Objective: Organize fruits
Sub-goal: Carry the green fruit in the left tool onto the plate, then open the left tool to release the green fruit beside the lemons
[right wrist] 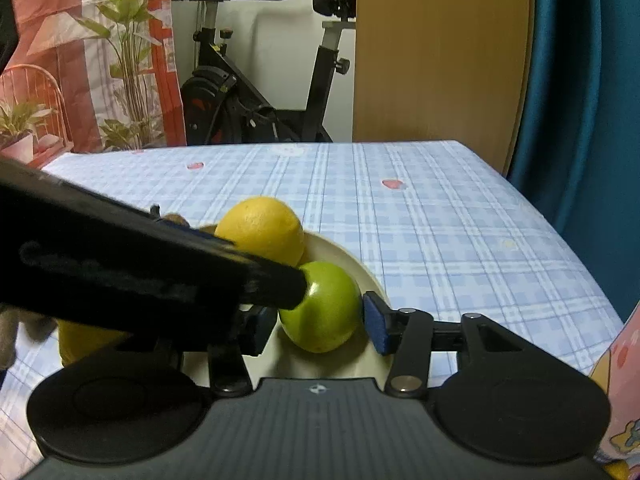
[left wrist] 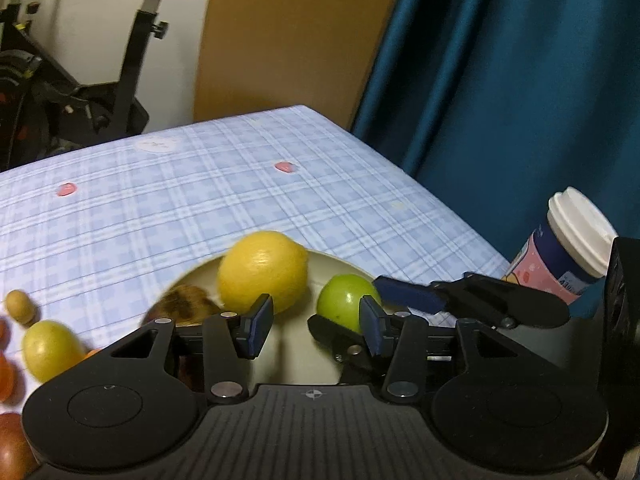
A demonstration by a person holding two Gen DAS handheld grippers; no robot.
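Plate [left wrist: 340,261] near the right table edge, holding a big yellow lemon [left wrist: 262,270], a green fruit [right wrist: 322,306] and a brownish fruit [left wrist: 186,304] at its left; task judged partly done, with a small yellow fruit [left wrist: 48,346], a tan one [left wrist: 19,305] and reddish ones [left wrist: 6,372] lying loose on the checked cloth [left wrist: 200,200] to the left. Right gripper [right wrist: 320,324] jaws wide, straddling the green fruit with gaps visible; left gripper [left wrist: 316,326] jaws wide, empty, above the plate. Lidded cup [left wrist: 568,248] just beside the plate; the crossing grippers crowd each other
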